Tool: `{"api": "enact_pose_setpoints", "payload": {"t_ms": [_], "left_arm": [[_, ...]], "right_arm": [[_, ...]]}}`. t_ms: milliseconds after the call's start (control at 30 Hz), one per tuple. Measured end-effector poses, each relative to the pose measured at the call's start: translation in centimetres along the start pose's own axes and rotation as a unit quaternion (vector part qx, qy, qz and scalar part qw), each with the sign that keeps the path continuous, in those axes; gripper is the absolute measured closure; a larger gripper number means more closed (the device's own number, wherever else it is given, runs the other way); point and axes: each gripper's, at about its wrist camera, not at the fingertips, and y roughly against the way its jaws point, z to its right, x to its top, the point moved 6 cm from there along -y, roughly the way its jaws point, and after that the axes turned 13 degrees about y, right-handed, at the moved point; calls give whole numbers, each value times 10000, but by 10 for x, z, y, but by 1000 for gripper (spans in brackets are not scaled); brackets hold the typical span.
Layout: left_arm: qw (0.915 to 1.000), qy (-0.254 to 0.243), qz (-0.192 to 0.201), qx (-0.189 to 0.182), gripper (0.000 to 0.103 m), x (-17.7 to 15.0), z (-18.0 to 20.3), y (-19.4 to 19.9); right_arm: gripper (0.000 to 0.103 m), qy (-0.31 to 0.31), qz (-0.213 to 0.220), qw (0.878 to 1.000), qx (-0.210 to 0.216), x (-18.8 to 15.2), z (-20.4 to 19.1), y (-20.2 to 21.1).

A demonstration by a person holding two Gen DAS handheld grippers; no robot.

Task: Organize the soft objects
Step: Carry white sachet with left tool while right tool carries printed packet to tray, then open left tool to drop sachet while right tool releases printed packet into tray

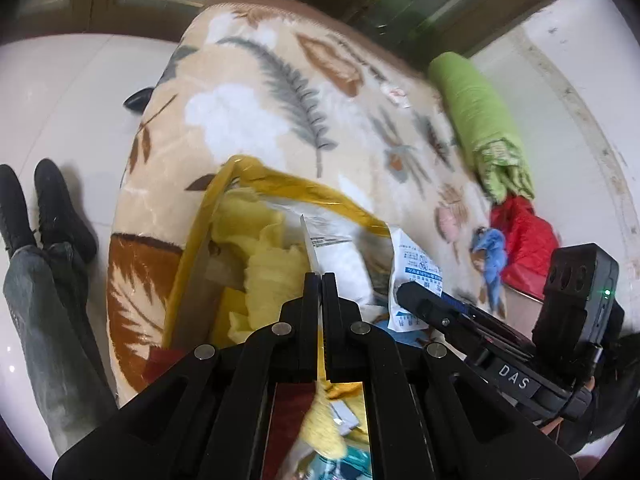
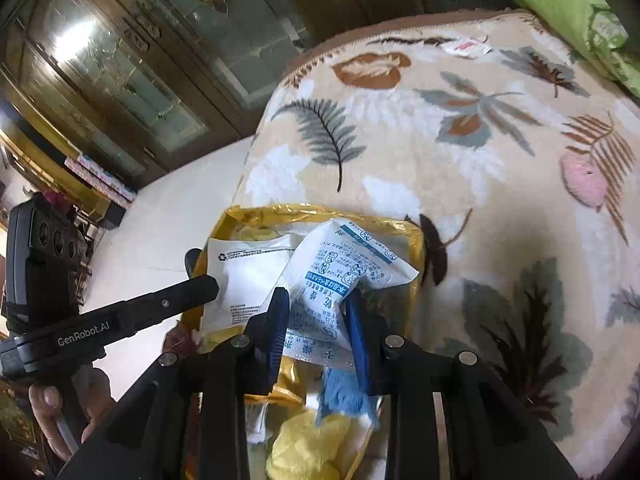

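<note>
A clear storage bag with yellow trim point(image 1: 280, 184) point(image 2: 320, 210) lies open on a leaf-patterned blanket point(image 1: 260, 100) point(image 2: 440, 140). Yellow fluffy cloth point(image 1: 272, 276) sits inside it. My left gripper point(image 1: 319, 280) is shut on the bag's thin edge. My right gripper point(image 2: 316, 312) is shut on a white printed packet point(image 2: 344, 268) holding blue cloth point(image 2: 344, 396), over the bag's mouth. The packet also shows in the left wrist view point(image 1: 416, 268), with the right gripper point(image 1: 424, 304) at the bag's right side.
A rolled green cloth point(image 1: 480, 120) point(image 2: 568, 12) lies at the blanket's far edge. A red cloth point(image 1: 524, 236) and a blue cloth point(image 1: 492, 256) lie to the right. A person's legs and black shoes point(image 1: 48, 208) stand on the white floor at left. A glass cabinet point(image 2: 120, 80) stands behind.
</note>
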Motion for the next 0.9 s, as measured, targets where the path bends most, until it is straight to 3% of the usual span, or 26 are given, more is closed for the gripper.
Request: {"api": "enact_pose_setpoints", "payload": {"t_ms": [300, 400, 467, 500, 567, 667, 900], "left_arm": [[9999, 103, 53, 41, 102, 7, -3, -4], [9999, 131, 83, -11, 99, 4, 0, 0], [9998, 29, 198, 47, 88, 1, 3, 6], [9996, -11, 289, 72, 68, -2, 4, 10], [9982, -30, 584, 139, 38, -7, 6, 20], [9957, -203, 905, 65, 35, -21, 18, 35], [9920, -722, 1032, -20, 35, -60, 70, 38]], "right_arm": [[71, -259, 18, 9995, 196, 1, 7, -8], [63, -400, 70, 9986, 349, 1, 10, -4], [49, -443, 217, 9976, 495, 0, 9, 4], [44, -440, 314, 9973, 497, -1, 9, 11], [44, -404, 409, 9972, 475, -3, 8, 18], [44, -456, 549, 9963, 487, -15, 9, 35], [44, -776, 752, 9938, 271, -54, 34, 76]]}}
